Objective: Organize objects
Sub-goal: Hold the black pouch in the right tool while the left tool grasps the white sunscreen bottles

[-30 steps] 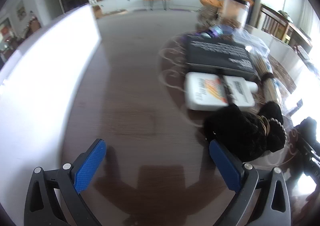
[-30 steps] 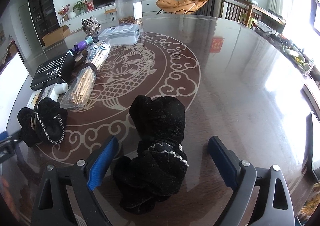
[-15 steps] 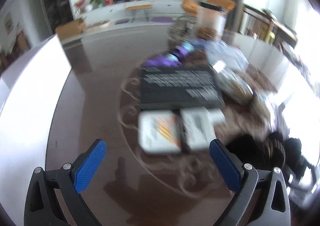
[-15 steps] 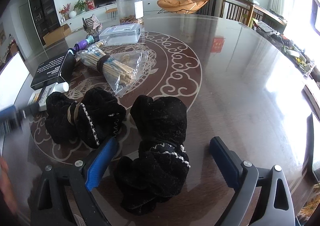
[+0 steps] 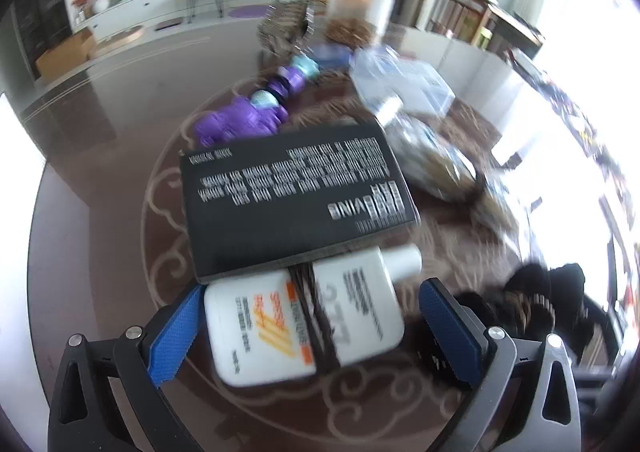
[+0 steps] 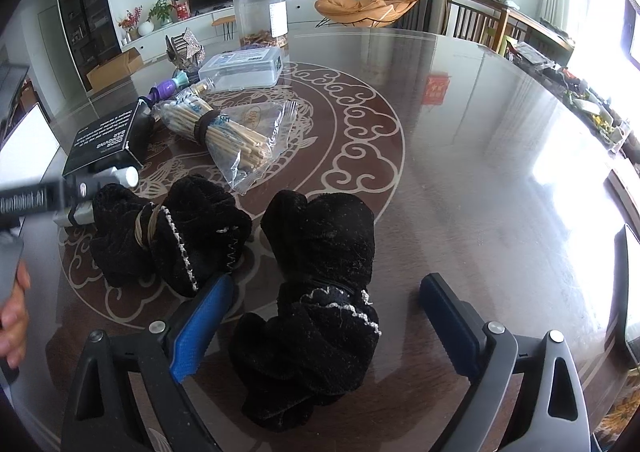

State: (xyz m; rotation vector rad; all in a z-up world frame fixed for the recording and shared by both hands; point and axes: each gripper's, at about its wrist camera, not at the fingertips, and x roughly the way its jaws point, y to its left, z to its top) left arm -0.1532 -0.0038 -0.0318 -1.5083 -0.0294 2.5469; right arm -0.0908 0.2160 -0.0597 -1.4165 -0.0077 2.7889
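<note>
My left gripper [image 5: 312,328] is open with a white bottle [image 5: 304,316] lying flat between its fingers; contact is unclear. A black box [image 5: 292,192] lies just beyond the bottle. My right gripper [image 6: 320,316] is open around a black velvet bundle [image 6: 320,292] on the table. A second black bundle [image 6: 168,232], tied with a band, lies to its left and shows at the right edge of the left wrist view [image 5: 536,300]. The left gripper's body [image 6: 36,198] shows at the left of the right wrist view.
A bag of wooden sticks [image 6: 232,128], a clear plastic box [image 6: 242,66], a tall clear jar [image 6: 260,18] and purple items [image 5: 248,116] lie on the dark round table [image 6: 460,156]. A white panel [image 5: 16,252] lies at the left.
My left gripper has moved forward and right, from bare table to straddling the white bottle. The tied black bundle and the bag of sticks were shifted toward the other bundle. My right gripper has held still.
</note>
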